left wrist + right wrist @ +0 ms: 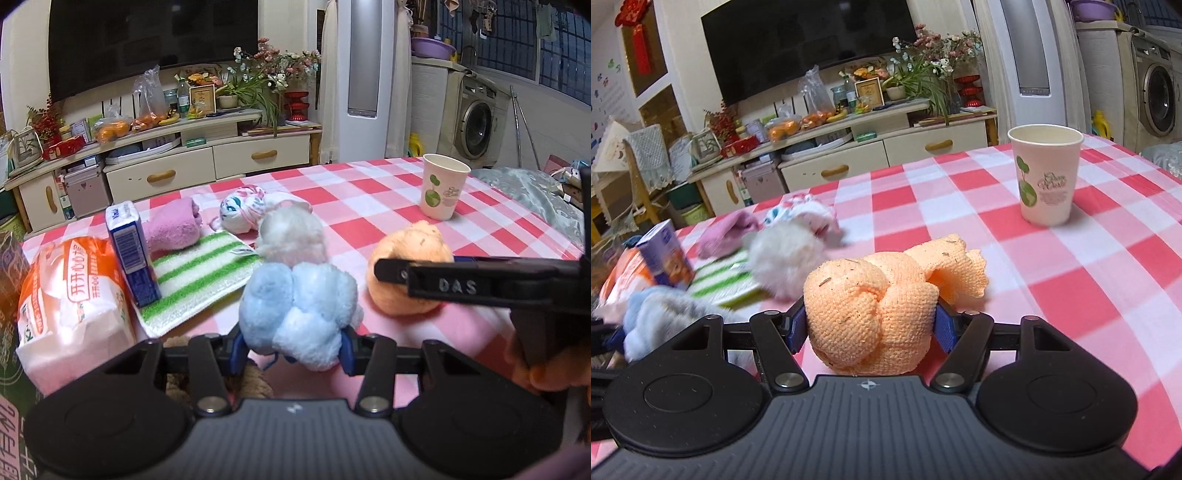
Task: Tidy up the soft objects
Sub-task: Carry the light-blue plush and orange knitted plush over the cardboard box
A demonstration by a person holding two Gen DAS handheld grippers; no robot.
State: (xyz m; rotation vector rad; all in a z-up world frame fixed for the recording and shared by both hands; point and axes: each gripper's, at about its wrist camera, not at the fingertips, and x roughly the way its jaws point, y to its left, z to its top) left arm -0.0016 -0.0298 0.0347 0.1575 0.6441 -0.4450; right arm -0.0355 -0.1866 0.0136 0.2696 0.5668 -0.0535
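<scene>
I am working over the checked desk (1052, 295), in the gathering step. My left claw (293, 349) is gripping the blue plush (299, 306), my right claw (871, 326) the knotted orange cloth (871, 314). Next I am needing to carry both toward the soft pile at ten o'clock, near the striped sponge cloth (195, 273).

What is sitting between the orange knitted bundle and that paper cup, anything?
Nothing visible: only bare checkered tablecloth lies between the orange knitted bundle, clamped in the right gripper, and the paper cup.
</scene>
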